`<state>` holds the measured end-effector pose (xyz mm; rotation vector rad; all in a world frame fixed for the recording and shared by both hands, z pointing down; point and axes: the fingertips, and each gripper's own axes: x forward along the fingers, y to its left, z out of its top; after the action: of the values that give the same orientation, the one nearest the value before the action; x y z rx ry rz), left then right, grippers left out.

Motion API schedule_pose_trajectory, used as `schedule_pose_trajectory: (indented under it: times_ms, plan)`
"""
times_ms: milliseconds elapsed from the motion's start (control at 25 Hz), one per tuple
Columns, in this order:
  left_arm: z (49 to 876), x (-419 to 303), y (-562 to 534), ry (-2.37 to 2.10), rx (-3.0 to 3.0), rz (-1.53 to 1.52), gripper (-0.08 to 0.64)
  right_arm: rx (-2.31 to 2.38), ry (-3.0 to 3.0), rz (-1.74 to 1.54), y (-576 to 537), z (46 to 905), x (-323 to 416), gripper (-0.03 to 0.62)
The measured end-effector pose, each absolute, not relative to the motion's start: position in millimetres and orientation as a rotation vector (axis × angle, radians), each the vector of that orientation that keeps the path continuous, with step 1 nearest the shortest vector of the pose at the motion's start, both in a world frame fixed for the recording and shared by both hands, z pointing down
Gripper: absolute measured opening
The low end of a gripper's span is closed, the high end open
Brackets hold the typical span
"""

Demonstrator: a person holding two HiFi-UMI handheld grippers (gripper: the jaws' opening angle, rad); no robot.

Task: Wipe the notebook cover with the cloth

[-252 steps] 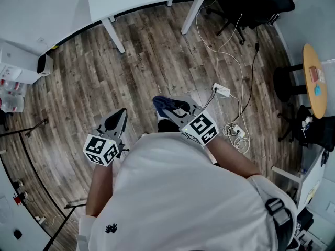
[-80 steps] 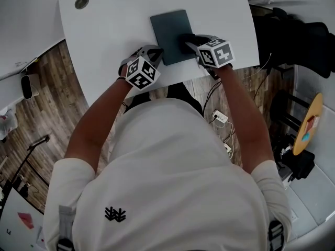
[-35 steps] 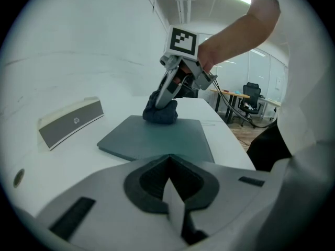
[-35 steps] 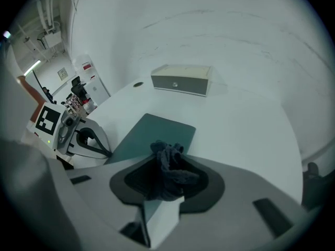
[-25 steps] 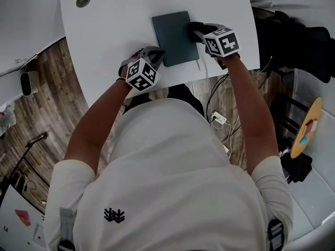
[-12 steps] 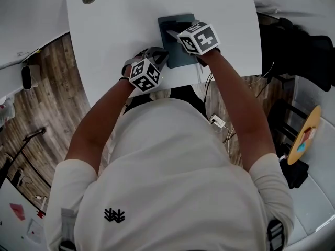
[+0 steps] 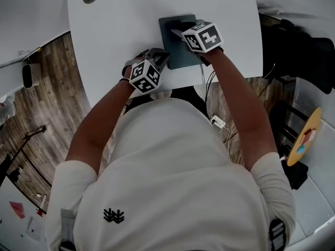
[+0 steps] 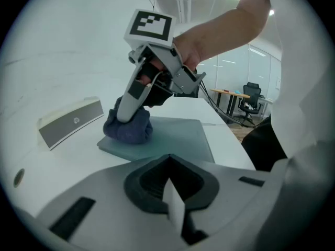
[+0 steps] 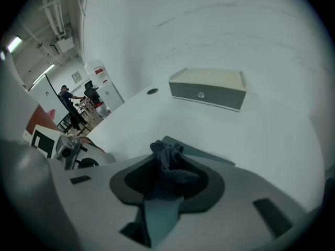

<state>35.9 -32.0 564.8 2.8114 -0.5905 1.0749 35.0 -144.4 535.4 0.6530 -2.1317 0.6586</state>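
While the right gripper clamps the cloth, half-hiding the notebook, left gripper fingers meet.

Right hand-held gripper over notebook

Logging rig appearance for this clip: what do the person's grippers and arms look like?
The left claw and right claw are light grey bodies with dark recesses, each topped by a white cube of black square markers. The person wears a white short-sleeved shirt.

White table: notebook (grey box too)
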Motion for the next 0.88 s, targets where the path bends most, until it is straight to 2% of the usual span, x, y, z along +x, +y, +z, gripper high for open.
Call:
schedule_pose_trajectory:
  times_ms: [520,880]
  plan:
    - [565,36,-32,-0.572,2.794,1.072,0.005,0.799,-2.049,0.682,-168,543,124,0.12]
    - [566,38,-31,-0.572,2.795,1.075,0.005,0.802,-2.023,0.611,-170,535,134,0.121]
